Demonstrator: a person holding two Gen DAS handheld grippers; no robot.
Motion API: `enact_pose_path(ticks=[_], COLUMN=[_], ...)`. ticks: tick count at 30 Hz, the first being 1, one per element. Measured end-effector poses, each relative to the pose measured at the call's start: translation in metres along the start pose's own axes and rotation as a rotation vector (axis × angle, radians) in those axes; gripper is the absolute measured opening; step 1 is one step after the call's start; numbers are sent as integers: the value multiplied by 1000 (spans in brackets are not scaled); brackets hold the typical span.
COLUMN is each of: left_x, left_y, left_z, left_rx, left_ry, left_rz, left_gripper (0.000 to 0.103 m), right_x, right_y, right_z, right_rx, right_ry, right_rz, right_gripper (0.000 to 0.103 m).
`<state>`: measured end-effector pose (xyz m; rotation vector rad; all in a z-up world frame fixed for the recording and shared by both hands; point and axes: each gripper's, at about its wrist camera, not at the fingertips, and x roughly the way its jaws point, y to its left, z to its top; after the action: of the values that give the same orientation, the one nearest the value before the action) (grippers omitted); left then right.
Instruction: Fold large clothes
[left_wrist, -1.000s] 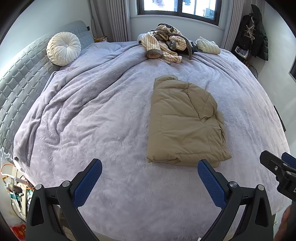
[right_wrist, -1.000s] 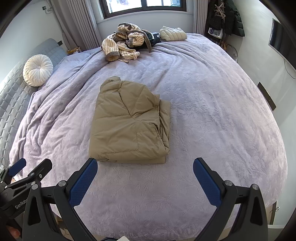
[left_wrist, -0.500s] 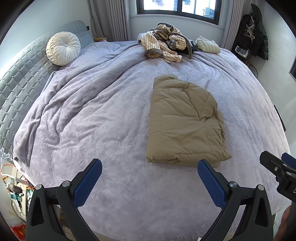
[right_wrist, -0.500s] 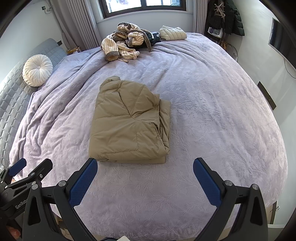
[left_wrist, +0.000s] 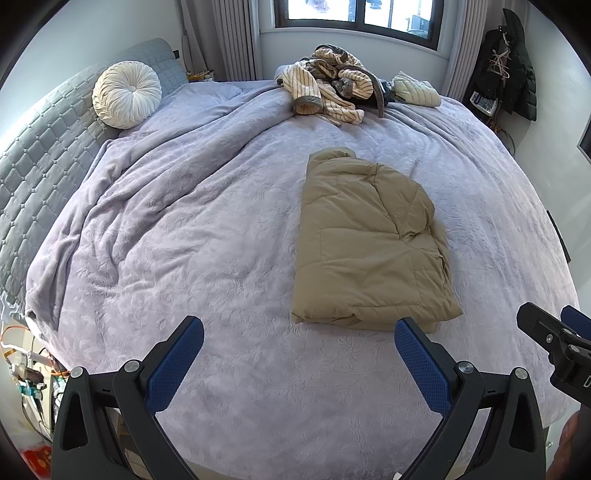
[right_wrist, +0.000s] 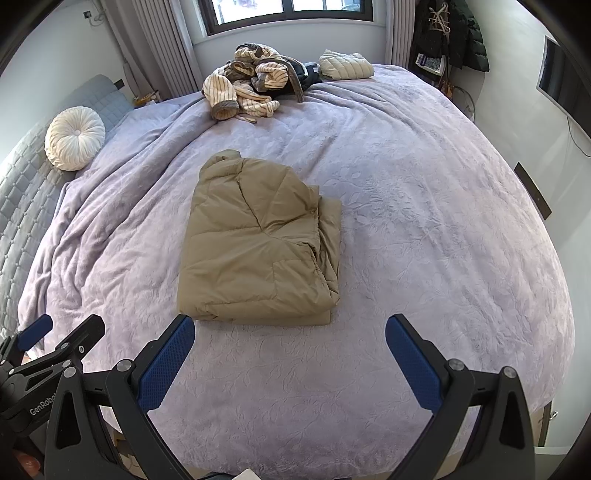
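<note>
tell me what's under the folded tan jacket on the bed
The tan jacket lies flat on the lilac blanket; only that blanket shows around its edges. Its own folded layers stack at the right edge. Anything beneath it is covered and cannot be seen.

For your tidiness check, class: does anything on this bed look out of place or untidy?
Yes. The striped clothes lie in a crumpled heap at the far edge under the window, unlike the neatly folded tan jacket mid-bed. The blanket is rumpled toward the headboard.

Bright daylight from window (left_wrist: 354, 14), soft shadows, sharp, fisheye-warped edges
</note>
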<state>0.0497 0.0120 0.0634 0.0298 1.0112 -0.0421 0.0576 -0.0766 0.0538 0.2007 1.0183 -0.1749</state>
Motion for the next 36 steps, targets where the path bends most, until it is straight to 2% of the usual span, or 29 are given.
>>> enact_pose_path(ticks=[36], left_x=[2], left_y=[-3], left_z=[2], left_rx=[6], left_ry=[5], left_rz=[0], left_gripper=[103], right_x=[1], right_y=[-1], right_z=[2], right_rx=[-2], right_ry=[2], right_rz=[0], right_gripper=[103])
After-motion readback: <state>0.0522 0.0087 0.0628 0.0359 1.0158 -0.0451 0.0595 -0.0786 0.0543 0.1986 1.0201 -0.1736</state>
